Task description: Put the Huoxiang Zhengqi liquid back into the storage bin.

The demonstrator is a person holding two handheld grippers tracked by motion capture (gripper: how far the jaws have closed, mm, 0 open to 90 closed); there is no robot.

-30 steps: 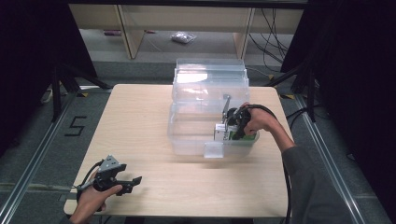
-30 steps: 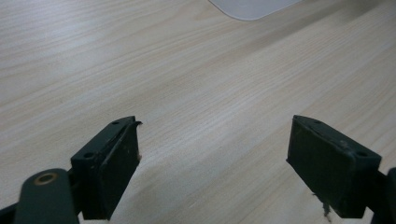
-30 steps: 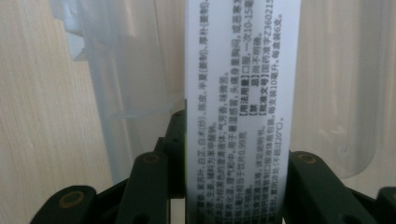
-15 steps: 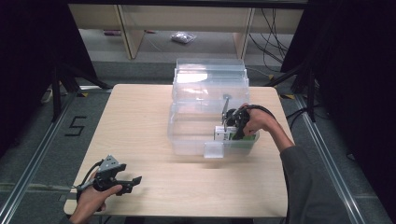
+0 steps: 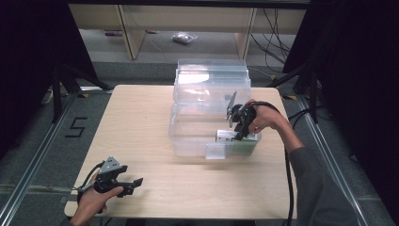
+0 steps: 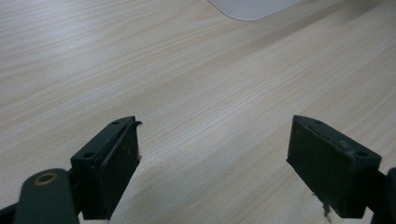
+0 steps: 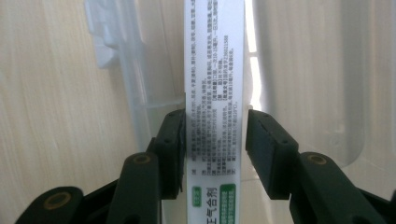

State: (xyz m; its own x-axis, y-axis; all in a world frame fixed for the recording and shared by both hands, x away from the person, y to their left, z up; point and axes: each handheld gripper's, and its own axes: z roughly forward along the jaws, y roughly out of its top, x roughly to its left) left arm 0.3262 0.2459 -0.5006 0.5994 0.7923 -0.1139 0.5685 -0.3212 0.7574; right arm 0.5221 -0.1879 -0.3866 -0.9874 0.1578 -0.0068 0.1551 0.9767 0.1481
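My right gripper (image 5: 236, 123) reaches down into the clear plastic bin (image 5: 188, 136) near the far side of the worktop (image 5: 141, 117), and between its jaws stands a narrow white box (image 7: 215, 93) printed with small text and a green label at the end nearest me. The left jaw lies against the box's side; beside the right jaw I see a thin bright gap, so I cannot tell whether the grip is closed on it or just loosened. The box runs straight ahead from the jaws and is cut off at the top of the right gripper view, so its far end is hidden. From above, the box (image 5: 226, 135) lies low in the bin's front right corner, with something green beside it that I cannot make out through the plastic. The bin's wall and a moulded latch stand just left of the jaws, and a curved clear wall rises to their right; both crowd the box closely. A second clear lid or bin (image 5: 211, 77) sits behind the first. My left gripper (image 5: 132, 184) rests near the worktop's front left corner, well apart from the bin, its jaws spread wide with nothing between them but bare wood (image 6: 196, 93). Ahead of them, a pale rounded corner (image 6: 252, 7) is cut off by the top edge.
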